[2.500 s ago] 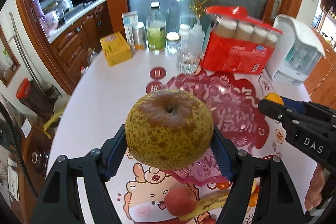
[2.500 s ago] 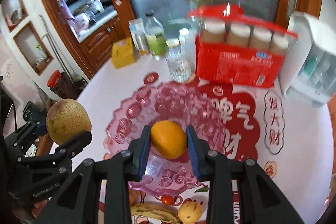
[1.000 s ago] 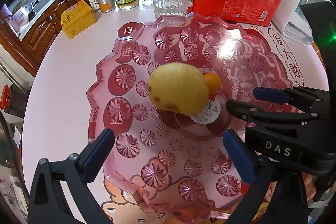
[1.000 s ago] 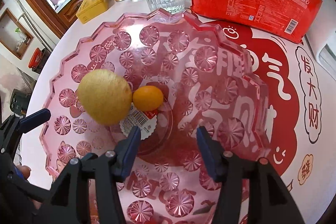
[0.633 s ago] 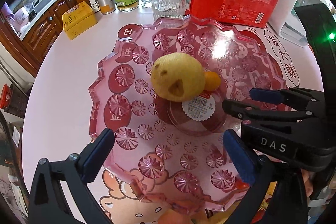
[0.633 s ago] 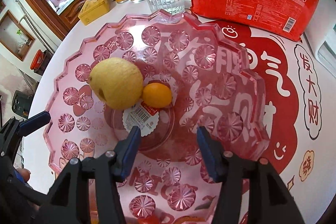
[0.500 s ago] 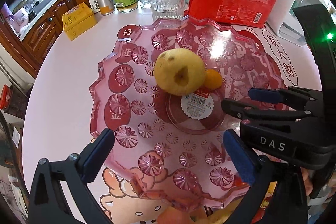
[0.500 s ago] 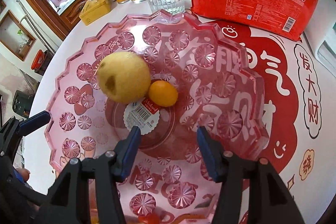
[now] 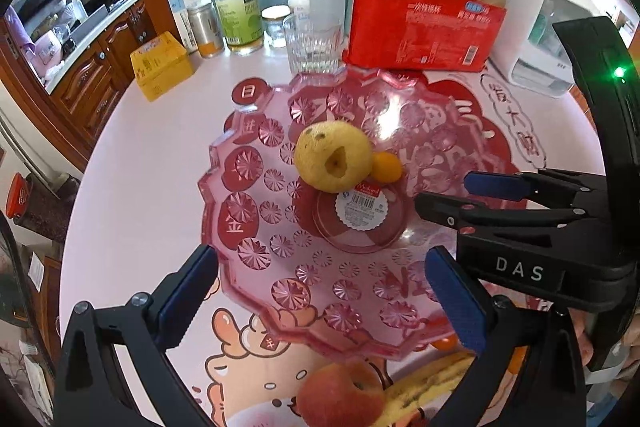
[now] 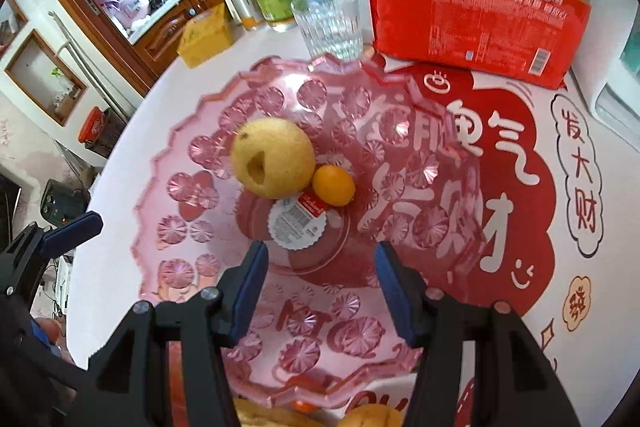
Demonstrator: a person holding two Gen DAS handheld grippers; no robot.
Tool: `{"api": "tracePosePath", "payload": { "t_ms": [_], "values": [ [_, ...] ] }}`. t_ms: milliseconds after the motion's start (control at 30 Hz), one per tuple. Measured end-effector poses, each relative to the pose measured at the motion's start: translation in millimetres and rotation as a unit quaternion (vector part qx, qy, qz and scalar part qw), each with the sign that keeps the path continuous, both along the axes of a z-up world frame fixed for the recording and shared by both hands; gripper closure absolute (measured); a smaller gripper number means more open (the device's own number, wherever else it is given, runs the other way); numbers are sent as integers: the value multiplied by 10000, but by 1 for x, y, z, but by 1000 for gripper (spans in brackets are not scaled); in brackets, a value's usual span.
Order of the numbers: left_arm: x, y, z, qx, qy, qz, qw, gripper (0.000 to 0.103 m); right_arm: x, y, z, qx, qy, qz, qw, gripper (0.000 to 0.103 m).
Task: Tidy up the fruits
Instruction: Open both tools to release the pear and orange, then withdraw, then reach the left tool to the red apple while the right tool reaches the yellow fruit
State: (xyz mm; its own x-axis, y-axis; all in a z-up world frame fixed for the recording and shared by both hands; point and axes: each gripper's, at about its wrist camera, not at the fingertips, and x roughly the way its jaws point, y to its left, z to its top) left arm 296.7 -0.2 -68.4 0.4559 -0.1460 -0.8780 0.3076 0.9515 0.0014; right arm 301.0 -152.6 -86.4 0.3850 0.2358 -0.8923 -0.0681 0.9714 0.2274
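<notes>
A yellow pear (image 9: 333,155) (image 10: 273,157) and a small orange (image 9: 386,167) (image 10: 333,185) lie side by side, touching, in the pink glass fruit plate (image 9: 248,235) (image 10: 188,239). My left gripper (image 9: 320,301) hangs open above the plate's near rim with nothing between its fingers. Open and empty too, my right gripper (image 10: 322,291) hovers over the plate's near half; it also shows at the right of the left wrist view (image 9: 460,195). On the table in front of the plate lie a red apple (image 9: 340,393) and a banana (image 9: 424,387).
Behind the plate stand a drinking glass (image 9: 314,43), a red pack of paper cups (image 9: 424,35), bottles and jars (image 9: 238,15), a yellow box (image 9: 162,65) and a white appliance (image 9: 536,27). Another yellowish fruit (image 10: 372,417) lies near the plate's front edge. The round table's rim (image 9: 86,163) curves at left.
Both grippers have risen and drawn back from the plate, so more of the table and the near fruits shows. The pear has rolled a little beside the orange.
</notes>
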Motion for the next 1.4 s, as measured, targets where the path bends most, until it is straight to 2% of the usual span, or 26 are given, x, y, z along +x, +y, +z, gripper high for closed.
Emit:
{"api": "tracePosePath", "payload": {
  "t_ms": [433,767,1067,1400],
  "values": [
    [-46,4,67,95,-627,-2,9980,0,-41,-4,56,79,-515,98,9986,47],
    [-87,17,113,-149,-949,275,9950,0,-96,-16,103,157,-972,84,9951,47],
    [-127,29,122,-375,-906,587,9935,0,-151,-35,125,193,-1227,84,9922,47],
    [-174,26,118,-301,-980,782,9916,0,-202,-58,128,-98,-1453,132,9892,47]
  ]
}}
